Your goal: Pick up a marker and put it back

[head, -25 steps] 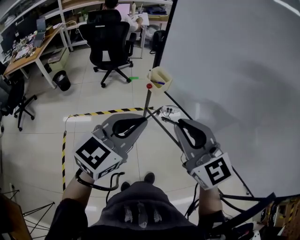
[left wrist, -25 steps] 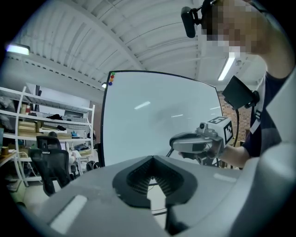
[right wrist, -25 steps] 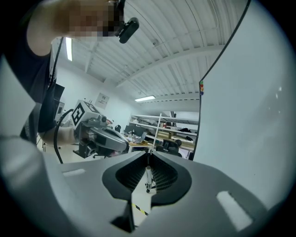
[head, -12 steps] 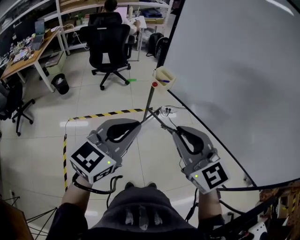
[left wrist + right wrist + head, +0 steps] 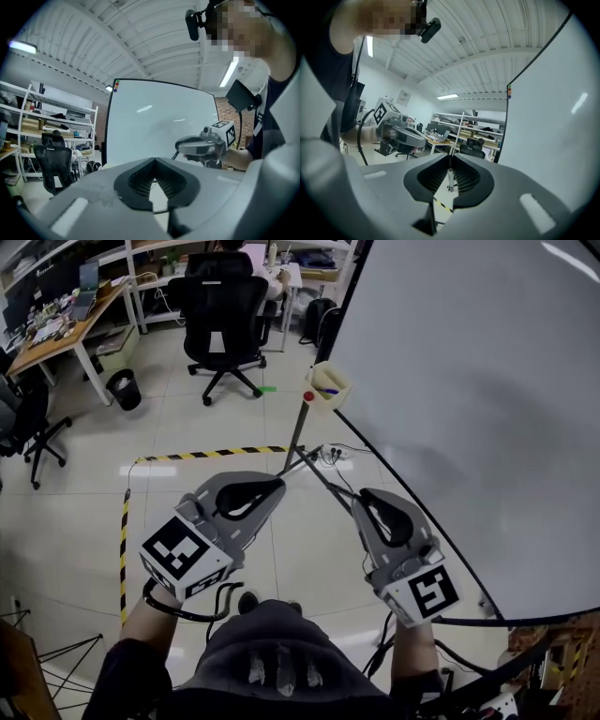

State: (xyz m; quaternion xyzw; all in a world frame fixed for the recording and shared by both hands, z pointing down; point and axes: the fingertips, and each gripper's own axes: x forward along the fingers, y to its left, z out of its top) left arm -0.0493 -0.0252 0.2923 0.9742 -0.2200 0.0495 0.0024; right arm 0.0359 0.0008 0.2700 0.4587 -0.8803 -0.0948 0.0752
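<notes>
A cream marker tray (image 5: 328,385) hangs at the whiteboard's (image 5: 469,381) lower corner, above a red knob (image 5: 308,397). A dark blue marker (image 5: 329,390) lies in it. Both grippers are held low in front of the body, well short of the tray. My left gripper (image 5: 280,485) is shut with nothing between its jaws, and its tips meet in the left gripper view (image 5: 154,160). My right gripper (image 5: 360,496) is also shut and empty, with its tips together in the right gripper view (image 5: 450,157). Each gripper shows in the other's view: the right gripper (image 5: 201,146) and the left gripper (image 5: 401,133).
The whiteboard's stand pole (image 5: 296,432) and its legs run down between the grippers, with cables on the floor. Yellow-black tape (image 5: 206,455) marks the tiles. A black office chair (image 5: 225,310), a bin (image 5: 124,388) and desks stand farther back.
Both grippers stay shut and hold nearly the same pose. The view has shifted a little, so the tray sits slightly higher and farther right in the picture.
</notes>
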